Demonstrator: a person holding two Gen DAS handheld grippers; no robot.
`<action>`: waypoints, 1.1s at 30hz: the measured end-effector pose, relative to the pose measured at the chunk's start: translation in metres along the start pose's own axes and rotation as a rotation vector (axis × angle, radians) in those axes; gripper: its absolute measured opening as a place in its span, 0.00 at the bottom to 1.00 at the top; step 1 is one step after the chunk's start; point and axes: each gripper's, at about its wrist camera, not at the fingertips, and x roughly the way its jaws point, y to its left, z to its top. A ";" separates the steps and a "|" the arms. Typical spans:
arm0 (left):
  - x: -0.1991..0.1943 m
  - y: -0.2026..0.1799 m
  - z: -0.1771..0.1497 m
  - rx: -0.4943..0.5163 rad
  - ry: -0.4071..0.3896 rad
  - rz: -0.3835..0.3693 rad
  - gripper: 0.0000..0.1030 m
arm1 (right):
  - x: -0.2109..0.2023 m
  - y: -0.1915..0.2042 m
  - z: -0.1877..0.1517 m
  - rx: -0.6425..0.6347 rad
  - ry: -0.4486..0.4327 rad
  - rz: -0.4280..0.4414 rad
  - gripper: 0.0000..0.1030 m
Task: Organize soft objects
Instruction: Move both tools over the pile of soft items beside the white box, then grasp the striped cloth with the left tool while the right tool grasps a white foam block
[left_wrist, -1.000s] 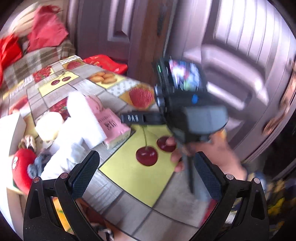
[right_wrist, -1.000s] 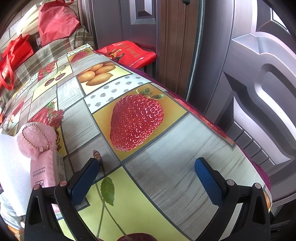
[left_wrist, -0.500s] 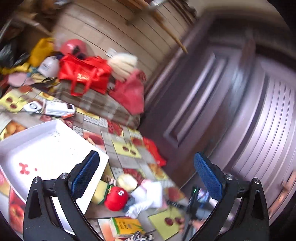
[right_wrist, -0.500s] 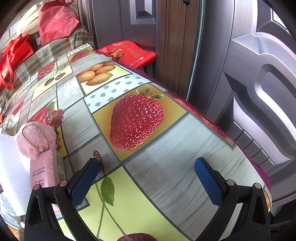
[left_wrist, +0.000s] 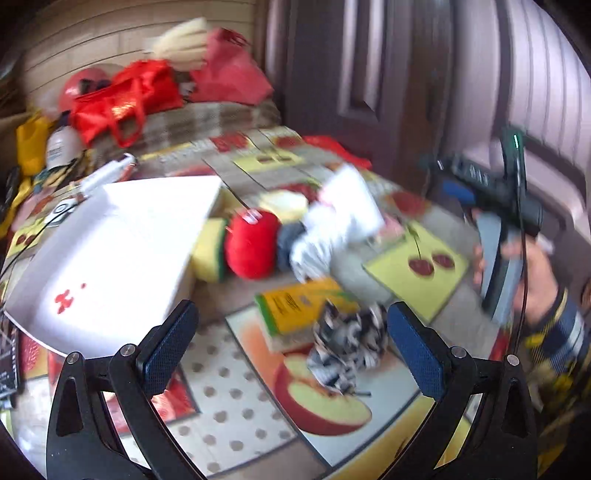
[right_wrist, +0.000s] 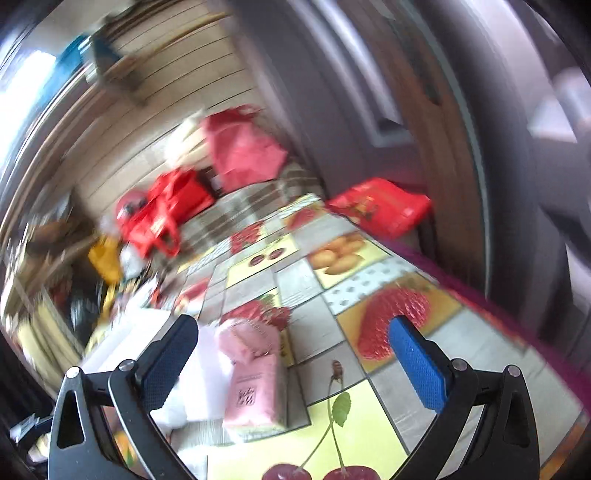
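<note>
In the left wrist view a pile of soft things lies on the fruit-print table: a red plush toy (left_wrist: 252, 248), a yellow-green sponge (left_wrist: 210, 249), white cloth (left_wrist: 334, 221), a yellow packet (left_wrist: 291, 308) and a black-and-white scrunchie (left_wrist: 347, 341). My left gripper (left_wrist: 291, 349) is open and empty above the table's near part. My right gripper (right_wrist: 293, 363) is open and empty; it shows in the left view (left_wrist: 495, 206) at the right, held above the table. A pink tissue pack (right_wrist: 255, 387) and white cloth (right_wrist: 201, 384) lie before it.
A white tray (left_wrist: 110, 258) sits at the left of the table. Red bags (left_wrist: 125, 99) and clutter pile on a checked surface behind. A red packet (right_wrist: 380, 205) lies at the table's far edge by the dark doors (left_wrist: 369, 74).
My left gripper swung up and then came back down, looking at the pile from nearer the table's front. My right gripper has lifted and tilted up; both views are motion-blurred.
</note>
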 end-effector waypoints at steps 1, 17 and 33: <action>0.005 -0.008 -0.005 0.036 0.021 -0.005 1.00 | 0.000 0.006 0.000 -0.033 0.016 0.006 1.00; 0.051 -0.038 -0.022 0.115 0.221 -0.028 0.78 | 0.061 0.083 -0.030 -0.272 0.251 0.049 0.62; 0.017 -0.034 -0.006 0.101 0.005 0.043 0.35 | 0.012 0.081 -0.029 -0.226 0.030 0.146 0.19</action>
